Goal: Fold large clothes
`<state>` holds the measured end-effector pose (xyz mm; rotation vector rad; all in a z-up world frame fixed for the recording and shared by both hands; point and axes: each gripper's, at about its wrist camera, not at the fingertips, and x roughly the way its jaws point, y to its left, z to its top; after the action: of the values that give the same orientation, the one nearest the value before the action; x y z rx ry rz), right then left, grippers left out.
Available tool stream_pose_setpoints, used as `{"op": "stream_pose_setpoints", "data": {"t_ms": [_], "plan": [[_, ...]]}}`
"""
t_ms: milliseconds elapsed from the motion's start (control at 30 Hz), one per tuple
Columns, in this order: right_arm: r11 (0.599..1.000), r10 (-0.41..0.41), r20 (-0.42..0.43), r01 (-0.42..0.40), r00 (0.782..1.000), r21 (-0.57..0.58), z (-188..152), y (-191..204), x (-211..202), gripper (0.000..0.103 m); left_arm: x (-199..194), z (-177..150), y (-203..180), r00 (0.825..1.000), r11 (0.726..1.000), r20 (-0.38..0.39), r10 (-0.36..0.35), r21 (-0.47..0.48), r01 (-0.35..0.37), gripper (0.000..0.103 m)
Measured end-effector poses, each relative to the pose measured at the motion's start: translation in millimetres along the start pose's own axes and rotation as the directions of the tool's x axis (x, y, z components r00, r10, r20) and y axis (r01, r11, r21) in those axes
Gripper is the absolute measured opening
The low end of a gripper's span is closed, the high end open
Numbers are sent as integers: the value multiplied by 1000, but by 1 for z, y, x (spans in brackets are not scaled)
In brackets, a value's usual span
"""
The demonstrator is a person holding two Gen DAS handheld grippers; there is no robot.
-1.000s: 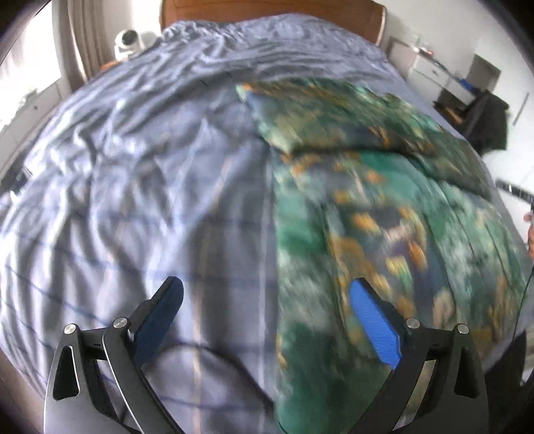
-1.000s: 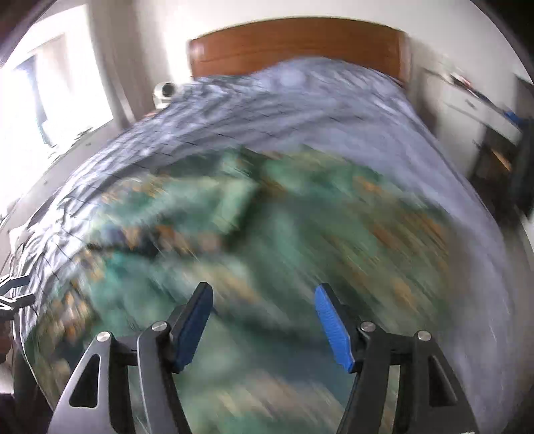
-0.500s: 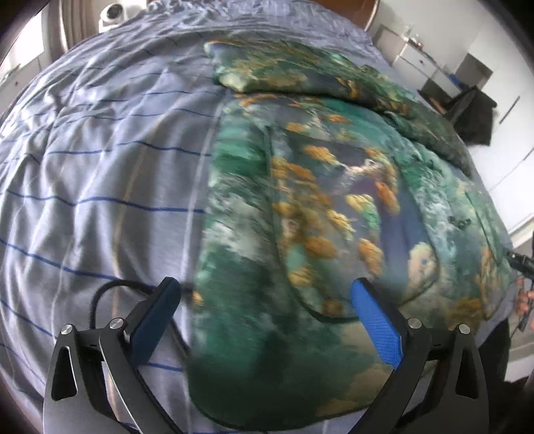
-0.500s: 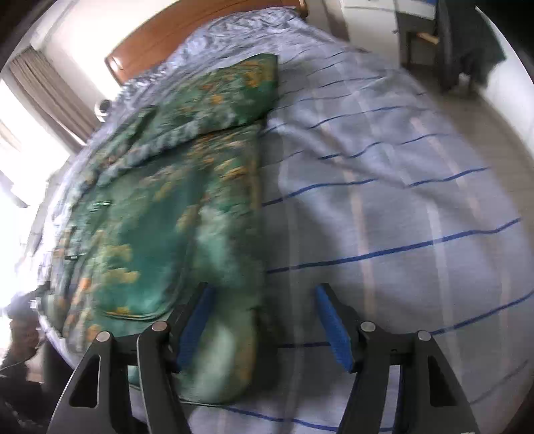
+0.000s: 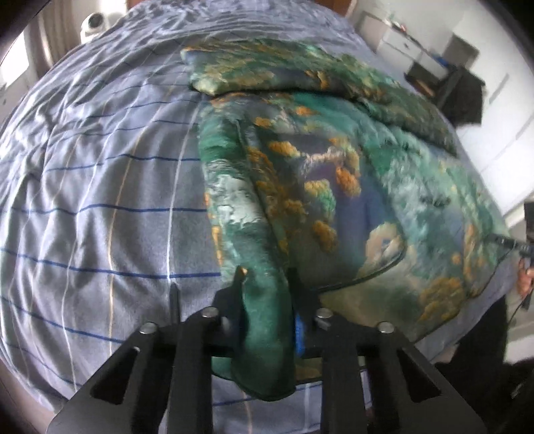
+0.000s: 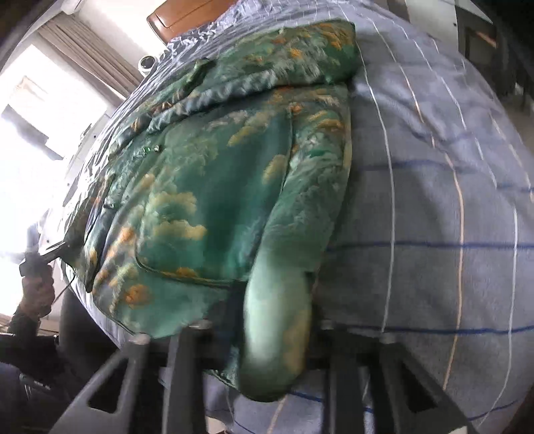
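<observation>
1. Now both grippers grip the near hem of the jacket (image 5: pixel 317 187): the left gripper (image 5: pixel 267 300) is pinched on the left corner, the right gripper (image 6: pixel 277 320) on the right corner, a fold of cloth bulging between each pair of jaws.
2. Half a second ago both pairs of jaws stood wide over the cloth; they have just been closing, and padded fabric now fills both.
3. Beyond them the jacket lies flat on the bed (image 5: pixel 100 200), its long axis running away toward the headboard (image 6: pixel 187 13).
4. Farthest off, its folded sleeves lie across the top, so any fold likely carries the hem that way.
</observation>
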<state>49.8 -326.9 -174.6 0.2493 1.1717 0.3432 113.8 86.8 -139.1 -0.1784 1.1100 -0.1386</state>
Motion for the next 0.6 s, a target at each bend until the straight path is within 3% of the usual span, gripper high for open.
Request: {"op": "stream_pose_setpoints", "data": {"t_ms": [200,600], "plan": [[1000,27,58,-26,998,-15,10,22,-22,14,-28,-1,8,998,997,46,-38,-72,41,17],[998,54,66,-51,996,-36,0,22,-48,14,-49,-16,9,999,998,38,-24,-52,26,17]]}}
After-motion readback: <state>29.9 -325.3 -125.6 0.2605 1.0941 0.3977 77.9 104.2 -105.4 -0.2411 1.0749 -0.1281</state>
